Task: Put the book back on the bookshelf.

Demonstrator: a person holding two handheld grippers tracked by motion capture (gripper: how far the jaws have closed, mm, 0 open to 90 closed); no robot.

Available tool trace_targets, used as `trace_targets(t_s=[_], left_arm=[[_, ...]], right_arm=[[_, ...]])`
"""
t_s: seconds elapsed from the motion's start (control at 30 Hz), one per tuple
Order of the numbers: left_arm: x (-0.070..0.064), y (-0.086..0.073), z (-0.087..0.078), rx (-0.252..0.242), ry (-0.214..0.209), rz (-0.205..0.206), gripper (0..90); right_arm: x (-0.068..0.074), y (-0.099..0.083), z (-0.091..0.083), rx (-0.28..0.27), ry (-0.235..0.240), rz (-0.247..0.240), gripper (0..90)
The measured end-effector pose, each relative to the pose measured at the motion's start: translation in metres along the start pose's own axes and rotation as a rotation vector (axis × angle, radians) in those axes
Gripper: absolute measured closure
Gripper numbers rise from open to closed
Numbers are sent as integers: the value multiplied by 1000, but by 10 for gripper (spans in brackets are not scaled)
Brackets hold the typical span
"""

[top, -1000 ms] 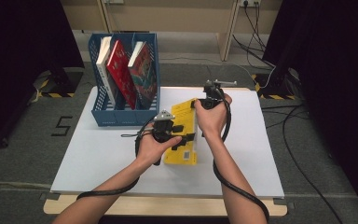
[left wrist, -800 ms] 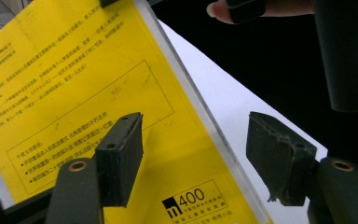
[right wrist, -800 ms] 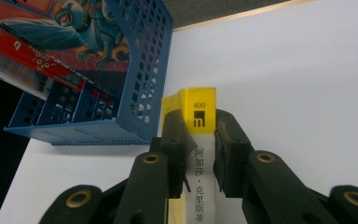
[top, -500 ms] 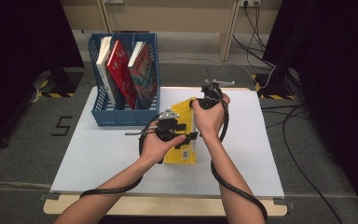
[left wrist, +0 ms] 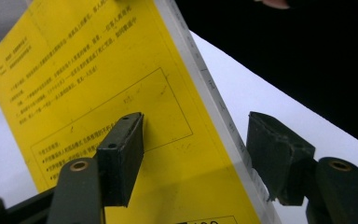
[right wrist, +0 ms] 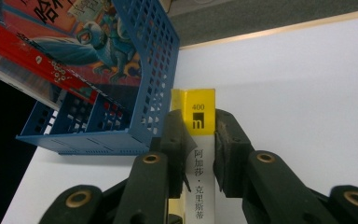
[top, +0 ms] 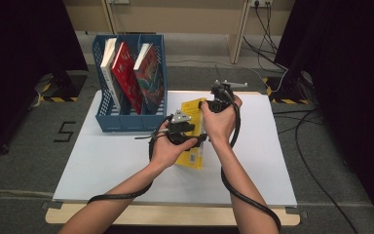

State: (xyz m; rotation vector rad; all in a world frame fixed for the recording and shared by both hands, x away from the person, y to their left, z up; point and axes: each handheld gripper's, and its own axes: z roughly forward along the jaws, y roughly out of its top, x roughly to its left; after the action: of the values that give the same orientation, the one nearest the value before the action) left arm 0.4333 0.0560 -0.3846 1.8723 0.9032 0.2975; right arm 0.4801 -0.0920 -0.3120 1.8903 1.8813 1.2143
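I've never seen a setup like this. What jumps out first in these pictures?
The yellow book at the middle of the white table, tilted up between two hand-held grippers. The right gripper clamps its spine, while the left gripper straddles its edge, jaws open. Next, the blue rack at the table's back left, holding three leaning books, one bright red.

You get even overhead light on the white table, with soft shadows and dark surroundings. In the left gripper view, the jaws look soft and blurred, while the yellow book stays bright without glare.
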Motion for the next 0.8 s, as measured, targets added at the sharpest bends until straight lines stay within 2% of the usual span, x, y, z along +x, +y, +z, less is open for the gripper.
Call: trace_targets(t_s=[0.17, 0.5, 0.7, 0.8], left_arm=[[3, -1, 3, 9, 1, 5, 363], [5, 0, 5, 8, 38, 37, 379], [5, 3, 6, -17, 62, 34, 373], [5, 4, 6, -42, 95, 34, 357]], right_arm=[[1, 0, -6, -18, -8, -15, 763], [2, 0, -15, -45, -12, -19, 764], [9, 0, -18, -77, -23, -39, 764], [11, -1, -17, -86, -32, -45, 764]])
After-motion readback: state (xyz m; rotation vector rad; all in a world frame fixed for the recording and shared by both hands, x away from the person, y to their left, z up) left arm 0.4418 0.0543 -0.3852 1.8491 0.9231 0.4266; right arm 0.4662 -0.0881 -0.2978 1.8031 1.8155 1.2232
